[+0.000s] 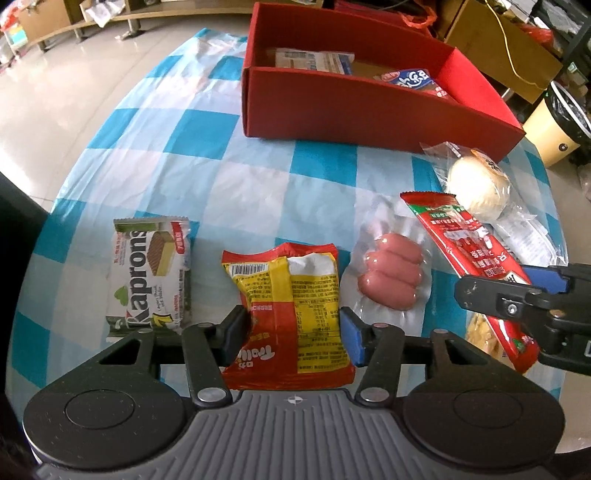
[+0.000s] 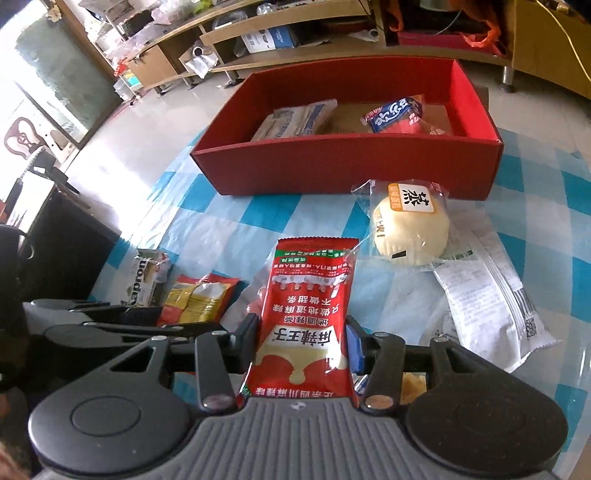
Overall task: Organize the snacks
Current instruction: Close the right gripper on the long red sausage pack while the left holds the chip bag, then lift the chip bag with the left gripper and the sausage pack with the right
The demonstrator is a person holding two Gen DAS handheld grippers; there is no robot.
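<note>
My left gripper (image 1: 293, 328) is shut on a red and yellow snack bag (image 1: 291, 295), low over the checked tablecloth. My right gripper (image 2: 303, 341) is shut on a long red spicy-strip packet (image 2: 308, 314), held above the table; the packet also shows in the left wrist view (image 1: 469, 254). A red box (image 1: 354, 107) stands at the back of the table and holds a grey-white packet (image 2: 295, 120) and a blue and red packet (image 2: 397, 114).
On the table lie a Kaprons wafer pack (image 1: 149, 273), a vacuum pack of sausages (image 1: 391, 275), a wrapped white bun (image 2: 410, 229) and a white sachet (image 2: 487, 306). A bin (image 1: 554, 133) and low shelves (image 2: 258, 33) stand beyond the table.
</note>
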